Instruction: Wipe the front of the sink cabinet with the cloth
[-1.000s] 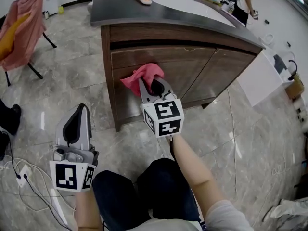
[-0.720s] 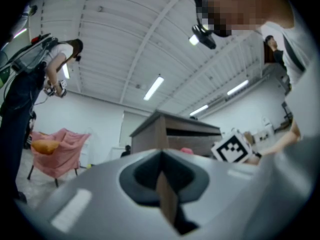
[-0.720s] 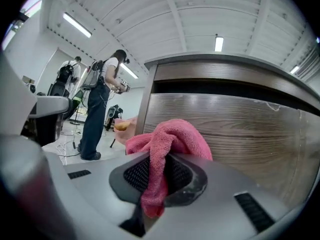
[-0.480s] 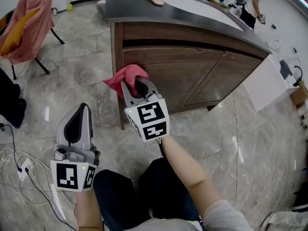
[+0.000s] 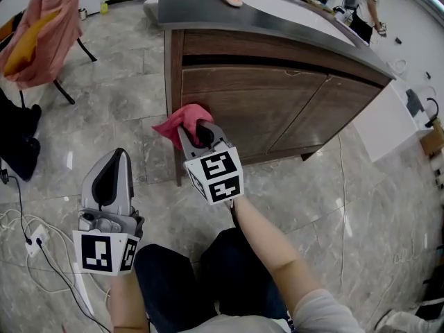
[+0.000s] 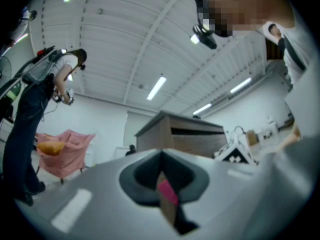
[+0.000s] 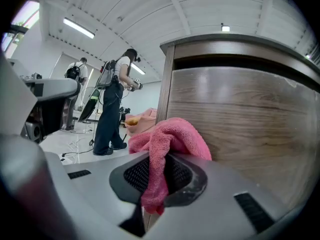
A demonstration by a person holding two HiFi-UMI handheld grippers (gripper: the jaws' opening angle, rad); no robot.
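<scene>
The right gripper (image 5: 197, 133) pinches the pink cloth (image 5: 182, 118), bunched beyond its jaws against the cabinet front (image 5: 267, 109). The left gripper (image 5: 116, 158) has its jaws pressed together, empty.

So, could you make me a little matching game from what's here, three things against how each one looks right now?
1 cloth
2 left gripper
3 sink cabinet

A brown wood front
B pink, pinched in the jaws of the right gripper
C jaws together, holding nothing

Pairs: 1-B, 2-C, 3-A
</scene>
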